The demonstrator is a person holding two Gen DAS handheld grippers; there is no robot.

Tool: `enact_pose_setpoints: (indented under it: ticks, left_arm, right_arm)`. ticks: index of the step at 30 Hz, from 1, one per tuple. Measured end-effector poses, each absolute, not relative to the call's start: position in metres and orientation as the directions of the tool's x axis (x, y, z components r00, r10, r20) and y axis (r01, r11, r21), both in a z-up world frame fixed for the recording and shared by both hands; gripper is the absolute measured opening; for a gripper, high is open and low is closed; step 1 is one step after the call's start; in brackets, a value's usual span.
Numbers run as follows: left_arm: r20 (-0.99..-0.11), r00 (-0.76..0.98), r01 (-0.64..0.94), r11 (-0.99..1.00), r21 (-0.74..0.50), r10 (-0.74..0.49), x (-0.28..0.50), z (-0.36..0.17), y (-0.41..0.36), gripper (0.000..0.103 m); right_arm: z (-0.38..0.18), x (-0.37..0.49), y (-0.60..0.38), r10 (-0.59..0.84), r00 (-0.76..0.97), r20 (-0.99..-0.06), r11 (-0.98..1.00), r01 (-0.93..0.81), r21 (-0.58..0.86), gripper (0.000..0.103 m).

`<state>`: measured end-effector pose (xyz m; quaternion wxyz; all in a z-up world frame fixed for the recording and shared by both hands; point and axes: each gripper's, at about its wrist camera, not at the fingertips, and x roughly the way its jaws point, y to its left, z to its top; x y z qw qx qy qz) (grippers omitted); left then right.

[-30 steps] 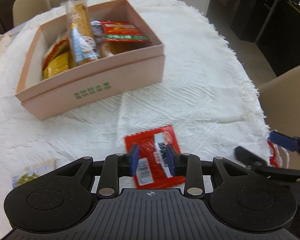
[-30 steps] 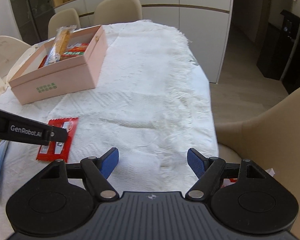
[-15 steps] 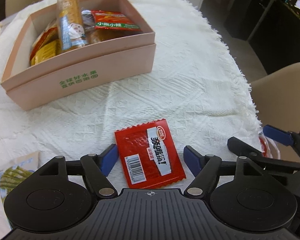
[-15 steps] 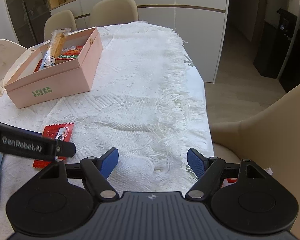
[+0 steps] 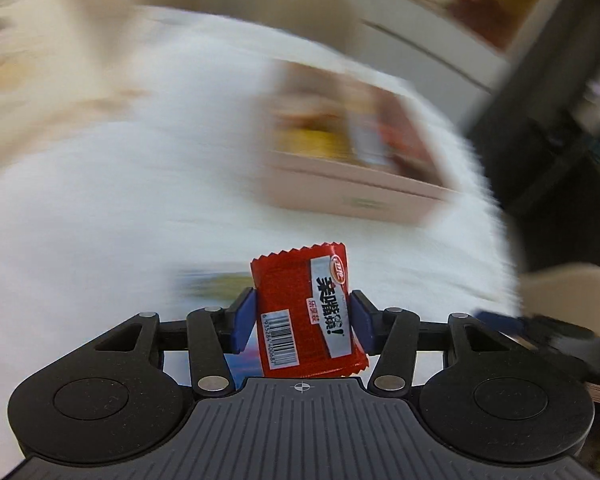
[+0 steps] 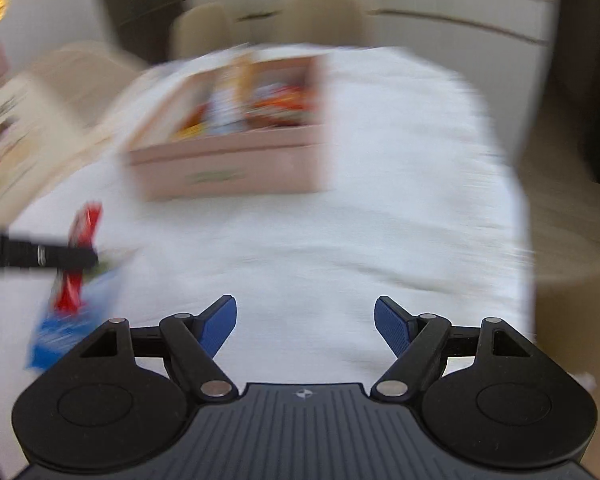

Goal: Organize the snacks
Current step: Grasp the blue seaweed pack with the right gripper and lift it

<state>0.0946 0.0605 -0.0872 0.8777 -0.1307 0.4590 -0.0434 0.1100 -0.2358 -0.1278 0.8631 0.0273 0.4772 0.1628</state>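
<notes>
While left fingers close on the red packet, right fingers spread, empty, over bare tablecloth.

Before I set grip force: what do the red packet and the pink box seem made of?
The red packet looks like glossy plastic film: shiny highlights, zigzag-cut top edge, printed barcode. It sits between the left gripper pads as its jaws close. The pink box looks like matte cardboard, though blur leaves that uncertain.

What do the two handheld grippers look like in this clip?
Both match. The left gripper and right gripper each have a ribbed dark grey body, black linkage arms with silver pivot pins, two round black discs and blue finger pads. No cables or sleeves show.
</notes>
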Motion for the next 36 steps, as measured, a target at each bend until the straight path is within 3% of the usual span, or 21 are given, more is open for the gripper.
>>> enact_pose_setpoints:
  ticks: [3, 8, 10, 11, 15, 16, 19, 20, 21, 24, 28, 30, 31, 36]
  left_arm:
    - [-0.825, 0.558, -0.207, 0.949, -0.237, -0.085, 0.072, -0.094, 0.109, 0.056]
    - [-0.846, 0.533, -0.33, 0.916, -0.23, -0.021, 0.04, -0.107, 0.14, 0.056]
    - [-0.851, 0.525, -0.339, 0.911, -0.235, -0.024, 0.035, -0.112, 0.142, 0.056]
    - [-0.853, 0.521, -0.34, 0.909, -0.24, -0.03, 0.033, -0.114, 0.143, 0.056]
    - [-0.86, 0.509, -0.327, 0.914, -0.24, -0.043, 0.025, -0.119, 0.137, 0.056]
    - [-0.86, 0.508, -0.319, 0.917, -0.242, -0.05, 0.025, -0.119, 0.134, 0.056]
    - [-0.856, 0.509, -0.278, 0.926, -0.257, -0.085, 0.029, -0.12, 0.118, 0.056]
    - [-0.856, 0.508, -0.259, 0.93, -0.26, -0.098, 0.032, -0.12, 0.112, 0.056]
    - [-0.855, 0.507, -0.239, 0.935, -0.263, -0.111, 0.034, -0.12, 0.106, 0.056]
    - [-0.855, 0.497, -0.174, 0.948, -0.268, -0.15, 0.041, -0.119, 0.086, 0.056]
    - [-0.857, 0.484, -0.12, 0.956, -0.268, -0.179, 0.048, -0.12, 0.067, 0.056]
    - [-0.859, 0.479, -0.115, 0.958, -0.264, -0.179, 0.05, -0.121, 0.064, 0.056]
    - [-0.861, 0.476, -0.118, 0.958, -0.263, -0.178, 0.05, -0.122, 0.064, 0.056]
    - [-0.864, 0.473, -0.144, 0.953, -0.267, -0.171, 0.044, -0.123, 0.07, 0.056]
  right_arm:
    - [-0.13, 0.122, -0.189, 0.407, 0.35, -0.844, 0.894, -0.341, 0.289, 0.077]
    - [-0.138, 0.137, -0.114, 0.467, 0.162, -0.869, 0.845, -0.373, 0.384, 0.077]
    - [-0.144, 0.141, -0.082, 0.432, 0.148, -0.89, 0.847, -0.405, 0.344, 0.08]
    - [-0.143, 0.138, -0.068, 0.398, 0.179, -0.899, 0.853, -0.434, 0.291, 0.087]
    - [-0.147, 0.129, -0.031, 0.317, 0.26, -0.912, 0.826, -0.549, 0.131, 0.086]
    - [-0.146, 0.127, -0.034, 0.33, 0.26, -0.907, 0.823, -0.55, 0.141, 0.084]
    - [-0.137, 0.122, -0.057, 0.376, 0.244, -0.894, 0.805, -0.565, 0.184, 0.061]
    - [-0.133, 0.119, -0.067, 0.382, 0.245, -0.891, 0.802, -0.567, 0.188, 0.043]
    - [-0.129, 0.118, -0.082, 0.384, 0.249, -0.889, 0.801, -0.568, 0.187, 0.034]
    - [-0.117, 0.112, -0.123, 0.365, 0.294, -0.883, 0.816, -0.558, 0.151, 0.032]
    - [-0.112, 0.109, -0.157, 0.315, 0.365, -0.876, 0.835, -0.546, 0.073, 0.04]
    - [-0.109, 0.109, -0.164, 0.317, 0.399, -0.86, 0.844, -0.532, 0.064, 0.071]
    - [-0.109, 0.11, -0.164, 0.329, 0.411, -0.85, 0.847, -0.527, 0.073, 0.076]
    - [-0.12, 0.126, -0.151, 0.25, 0.438, -0.864, 0.876, -0.483, 0.009, 0.078]
